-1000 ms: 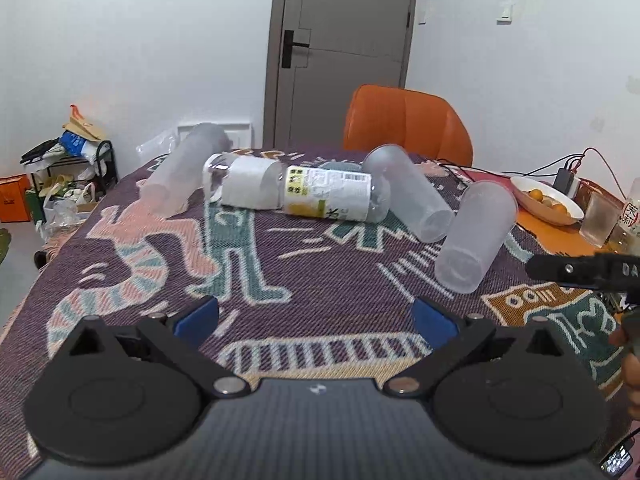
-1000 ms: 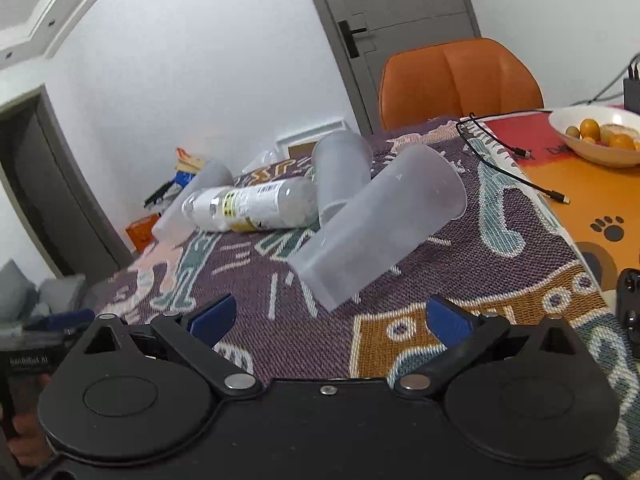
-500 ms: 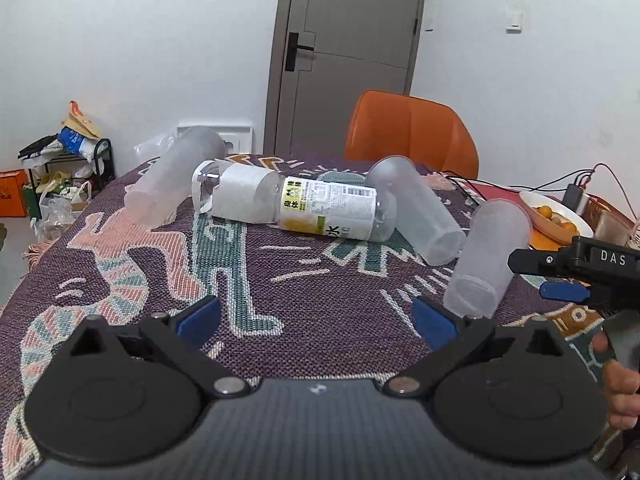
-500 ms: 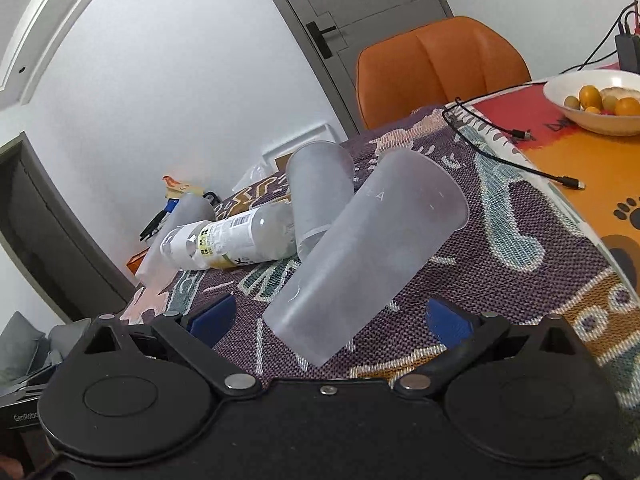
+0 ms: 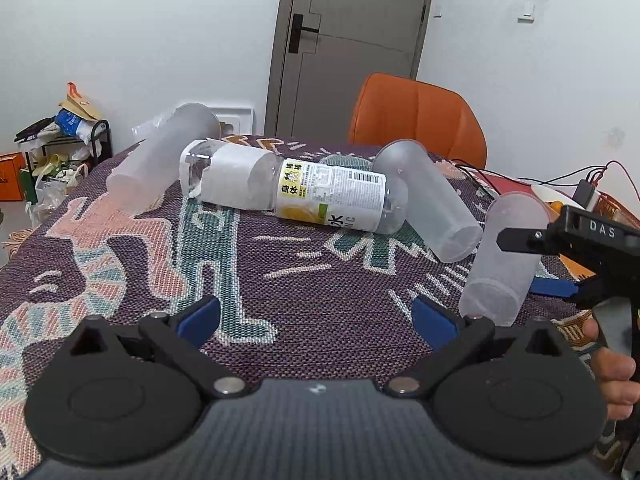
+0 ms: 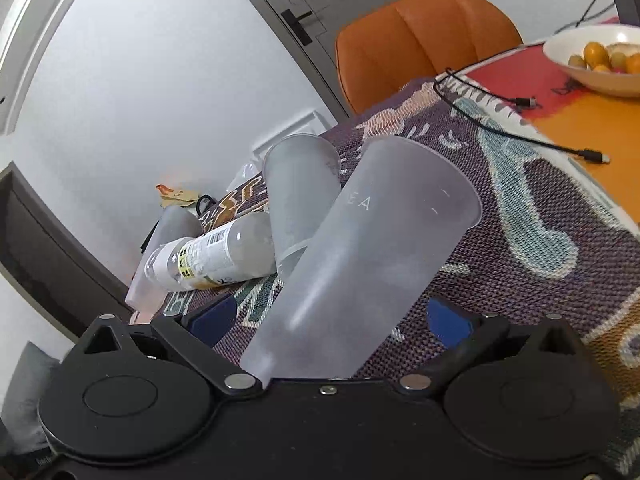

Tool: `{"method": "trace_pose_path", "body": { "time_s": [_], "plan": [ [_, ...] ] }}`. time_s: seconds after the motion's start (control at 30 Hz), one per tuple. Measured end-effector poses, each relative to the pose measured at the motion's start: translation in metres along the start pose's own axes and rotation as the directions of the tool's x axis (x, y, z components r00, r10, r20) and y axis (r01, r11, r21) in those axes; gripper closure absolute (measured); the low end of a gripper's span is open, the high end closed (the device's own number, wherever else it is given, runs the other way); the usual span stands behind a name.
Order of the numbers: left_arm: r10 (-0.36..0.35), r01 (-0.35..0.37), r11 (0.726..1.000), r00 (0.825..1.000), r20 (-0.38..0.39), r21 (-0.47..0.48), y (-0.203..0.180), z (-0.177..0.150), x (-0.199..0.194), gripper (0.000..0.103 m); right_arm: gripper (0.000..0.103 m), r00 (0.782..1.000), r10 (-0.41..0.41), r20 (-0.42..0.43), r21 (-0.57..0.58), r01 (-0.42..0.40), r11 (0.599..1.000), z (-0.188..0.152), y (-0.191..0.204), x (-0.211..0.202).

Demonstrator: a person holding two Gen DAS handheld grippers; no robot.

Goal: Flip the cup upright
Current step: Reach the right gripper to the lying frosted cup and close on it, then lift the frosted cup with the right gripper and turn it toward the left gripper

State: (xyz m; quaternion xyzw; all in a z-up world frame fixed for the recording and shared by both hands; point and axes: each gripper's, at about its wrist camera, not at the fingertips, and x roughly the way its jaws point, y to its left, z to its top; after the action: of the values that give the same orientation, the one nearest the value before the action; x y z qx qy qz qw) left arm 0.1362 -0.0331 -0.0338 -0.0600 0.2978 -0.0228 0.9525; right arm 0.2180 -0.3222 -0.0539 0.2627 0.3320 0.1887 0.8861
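The frosted translucent plastic cup point(image 6: 360, 264) nearest the right side is lying tipped on the patterned purple woven cloth point(image 6: 520, 248) over the counter, base end toward the right tongs point(image 6: 328, 322) and open rim pointing up and away. Those tongs are spread wide with the cup body sitting right between the blue pads point(image 6: 446, 318), not squeezed yet as far as I can tell. For a clean flip I'd close on the lower body near the base, gently since thin plastic like this probably dents, then rotate the wrist so the rim ends up on top before setting it down. Watch the second frosted cup point(image 6: 300, 196) just behind it and the clear labelled plastic bottle point(image 6: 212, 258) beside that, easy to knock rolling. The left tongs point(image 5: 316, 316) hang wide open with nothing in them, near the cloth.
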Motion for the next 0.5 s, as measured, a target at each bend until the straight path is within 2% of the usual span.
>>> {"method": "trace_pose_path", "body": {
  "time_s": [0.13, 0.2, 0.3, 0.5],
  "plan": [
    [0.003, -0.003, 1.0, 1.0, -0.004, 0.0, -0.002, 0.001, 0.004, 0.001, 0.002, 1.0, -0.008, -0.007, 0.046, 0.008, 0.999, 0.003, -0.006, 0.008],
    [0.0, 0.0, 1.0, 1.0, -0.008, -0.002, -0.002, 0.001, 0.006, 0.001, 0.019, 1.0, -0.013, -0.009, 0.077, 0.013, 0.997, 0.004, -0.012, 0.011],
    [-0.005, 0.004, 1.0, 1.0, -0.011, -0.004, -0.003, 0.0, 0.006, 0.001, 0.029, 1.0, 0.003, -0.004, 0.116, -0.003, 0.993, 0.003, -0.019, 0.012],
    [-0.006, 0.006, 1.0, 1.0, -0.009, -0.004, -0.004, -0.002, 0.001, 0.001, 0.041, 1.0, 0.02, 0.017, 0.113, -0.022, 0.993, -0.001, -0.019, 0.001]
  ]
}}
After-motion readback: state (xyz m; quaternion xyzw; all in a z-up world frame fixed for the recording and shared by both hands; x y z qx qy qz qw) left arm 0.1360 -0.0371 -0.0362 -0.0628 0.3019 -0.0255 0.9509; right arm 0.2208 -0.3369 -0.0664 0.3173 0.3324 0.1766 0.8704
